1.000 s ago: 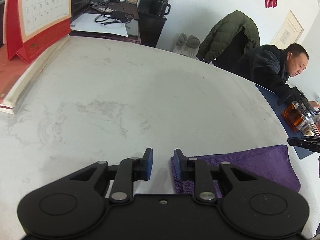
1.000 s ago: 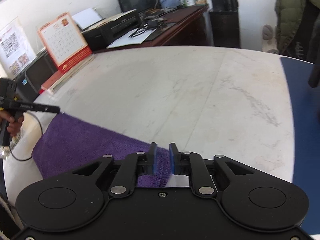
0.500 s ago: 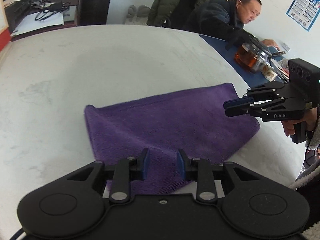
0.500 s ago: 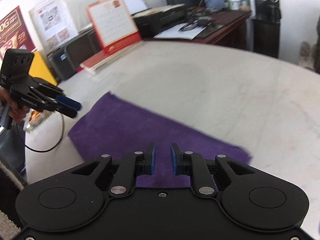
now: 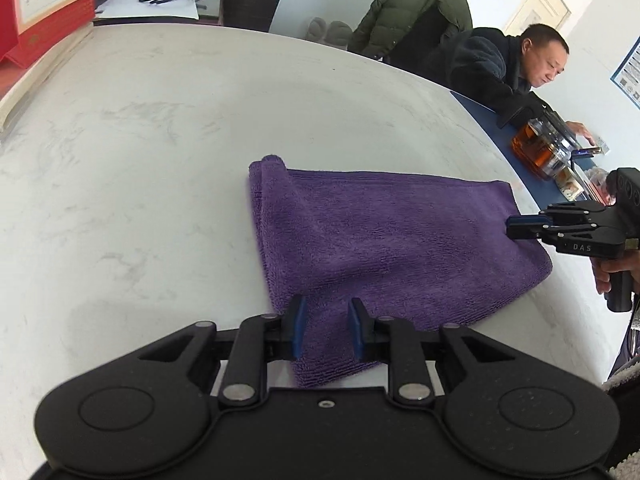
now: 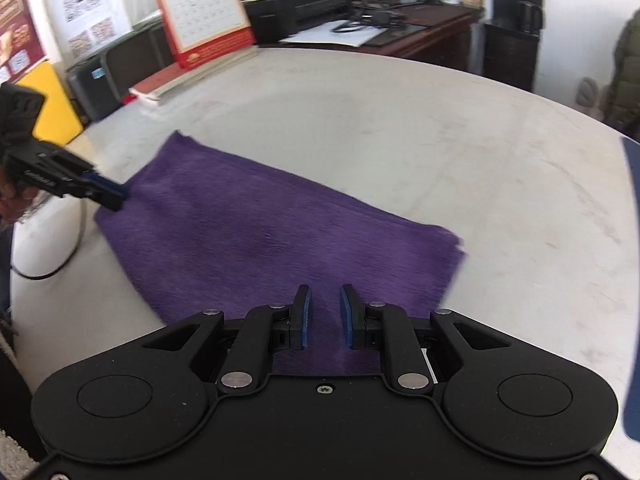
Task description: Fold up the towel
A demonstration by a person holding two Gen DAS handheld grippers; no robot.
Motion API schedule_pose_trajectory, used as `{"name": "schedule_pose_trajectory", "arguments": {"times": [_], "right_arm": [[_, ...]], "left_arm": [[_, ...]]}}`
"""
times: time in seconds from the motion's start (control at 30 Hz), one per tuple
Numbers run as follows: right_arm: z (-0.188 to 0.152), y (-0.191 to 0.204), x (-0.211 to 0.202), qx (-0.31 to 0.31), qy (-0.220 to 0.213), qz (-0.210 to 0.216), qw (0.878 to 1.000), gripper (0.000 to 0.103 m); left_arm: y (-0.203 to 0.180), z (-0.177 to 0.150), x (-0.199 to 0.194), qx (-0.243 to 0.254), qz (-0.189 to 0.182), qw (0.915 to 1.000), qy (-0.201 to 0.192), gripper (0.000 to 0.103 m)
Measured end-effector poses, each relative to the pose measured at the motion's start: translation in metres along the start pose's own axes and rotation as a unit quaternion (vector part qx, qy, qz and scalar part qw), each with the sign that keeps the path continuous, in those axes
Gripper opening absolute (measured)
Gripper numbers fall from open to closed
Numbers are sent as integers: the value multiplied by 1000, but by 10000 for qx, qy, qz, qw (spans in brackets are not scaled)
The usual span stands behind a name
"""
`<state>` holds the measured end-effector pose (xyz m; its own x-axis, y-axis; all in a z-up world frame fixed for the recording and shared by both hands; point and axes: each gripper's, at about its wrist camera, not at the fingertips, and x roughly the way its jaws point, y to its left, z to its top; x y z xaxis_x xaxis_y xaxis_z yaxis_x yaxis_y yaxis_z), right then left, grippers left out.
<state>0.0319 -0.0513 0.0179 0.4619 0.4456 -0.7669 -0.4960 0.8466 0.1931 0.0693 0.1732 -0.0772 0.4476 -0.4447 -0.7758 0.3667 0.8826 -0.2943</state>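
One purple towel [image 5: 384,248] lies flat on a pale marbled table [image 5: 152,152], its near corner reaching under the left gripper [image 5: 326,330], whose two blue-padded fingers stand parted with cloth showing between them, gripping nothing; from the right wrist view the right gripper [image 6: 324,316] likewise hangs over the towel's near edge, its fingers spread and empty; each gripper shows in the other's view at the side of the cloth, tips at or just over the towel's border, and whether they touch it cannot be told; one hand [image 5: 612,276] holds the right gripper's handle; beyond the towel the table is bare stone; at its far right edge sits one glass teapot [image 5: 540,152] of amber liquid on a blue mat [image 5: 486,114], with one seated person [image 5: 496,68] leaning over it; one red desk calendar [image 6: 204,12] stands on a stack of books at the far left; behind, one dark wooden desk [image 6: 420,36] with cables, one green coat [image 5: 416,16] over a chair, white walls.
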Motion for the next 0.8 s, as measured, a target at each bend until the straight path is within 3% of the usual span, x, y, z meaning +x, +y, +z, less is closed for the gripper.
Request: {"name": "schedule_pose_trajectory", "arguments": {"times": [0.07,0.17,0.23,0.33,0.5,0.6,0.67,0.8], "right_arm": [[5,5,-2,-93,-38,-82,9999,15],[27,34,3,-599,-287,498,9965,15],[45,68,20,-1174,-322,1136,9860,15],[57,105,48,-1832,-173,1693,9682,15],[65,146,92,-2747,112,2361,9320,15],[72,143,103,-2902,59,2521,9231,15],[81,131,109,-2821,-14,2394,9290,13],[108,93,122,-2206,-123,1848,9576,13]], "left_arm": [[2,-2,-2,-27,60,10000,-7,21],[5,-6,-5,-68,151,9999,-18,21],[7,-8,-7,-95,211,9997,-25,22],[8,-9,-10,-122,262,9996,-26,22],[9,-8,-21,-208,181,9996,-38,22],[10,-8,-22,-193,178,9997,-6,22],[10,-8,-23,-172,186,9997,24,22],[8,-8,-24,-109,213,9997,92,22]]}}
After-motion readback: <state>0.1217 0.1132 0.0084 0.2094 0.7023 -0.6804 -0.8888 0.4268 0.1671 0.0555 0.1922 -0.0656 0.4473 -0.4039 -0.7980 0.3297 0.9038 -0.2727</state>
